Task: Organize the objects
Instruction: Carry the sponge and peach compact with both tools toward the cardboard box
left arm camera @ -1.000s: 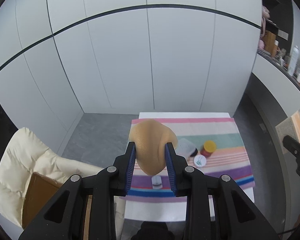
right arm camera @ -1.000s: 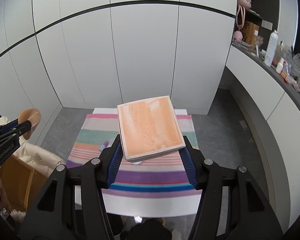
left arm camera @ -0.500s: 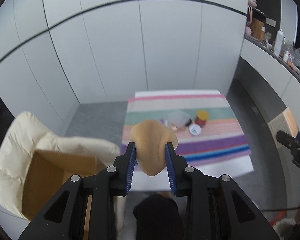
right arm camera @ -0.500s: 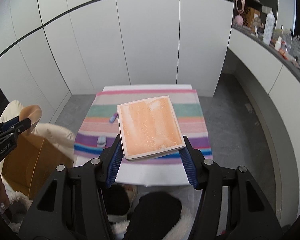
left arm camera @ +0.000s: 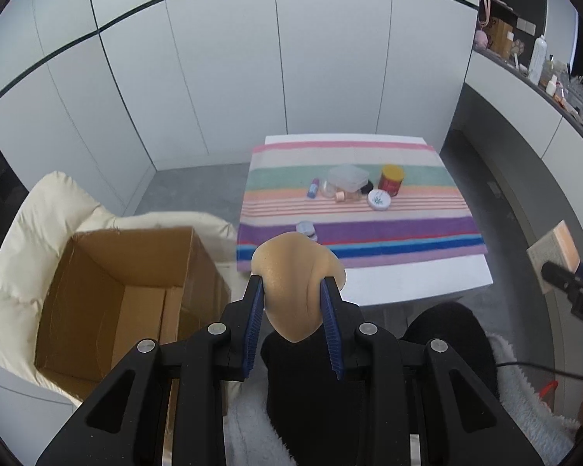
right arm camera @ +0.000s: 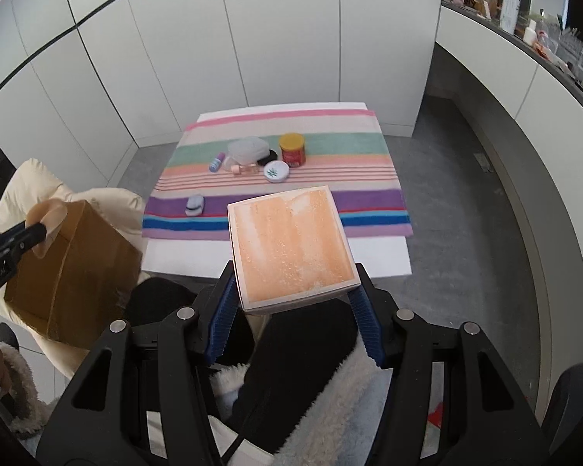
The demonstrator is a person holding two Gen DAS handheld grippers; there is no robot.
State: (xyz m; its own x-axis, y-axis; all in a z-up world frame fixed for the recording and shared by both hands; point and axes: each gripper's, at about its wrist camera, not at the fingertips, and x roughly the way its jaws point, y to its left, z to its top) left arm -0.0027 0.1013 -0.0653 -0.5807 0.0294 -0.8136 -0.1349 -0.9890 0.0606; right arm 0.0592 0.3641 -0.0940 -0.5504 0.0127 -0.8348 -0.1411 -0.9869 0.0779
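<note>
Sponge (left arm camera: 297, 283) sits pinched in the left gripper (left arm camera: 293, 310) fingers, held beside the open carton (left arm camera: 128, 295). Right gripper (right arm camera: 295, 303) fingers clamp an orange box (right arm camera: 291, 252), off the striped bench (right arm camera: 377, 260).

**White-panelled room with grey floor**

The walls (left arm camera: 221, 77) were clad in tall white panels crossed by a dark line. A grey floor (right arm camera: 458, 178) was seen below — a long white counter (right arm camera: 524, 89) curved along the right, its top cluttered.
</note>
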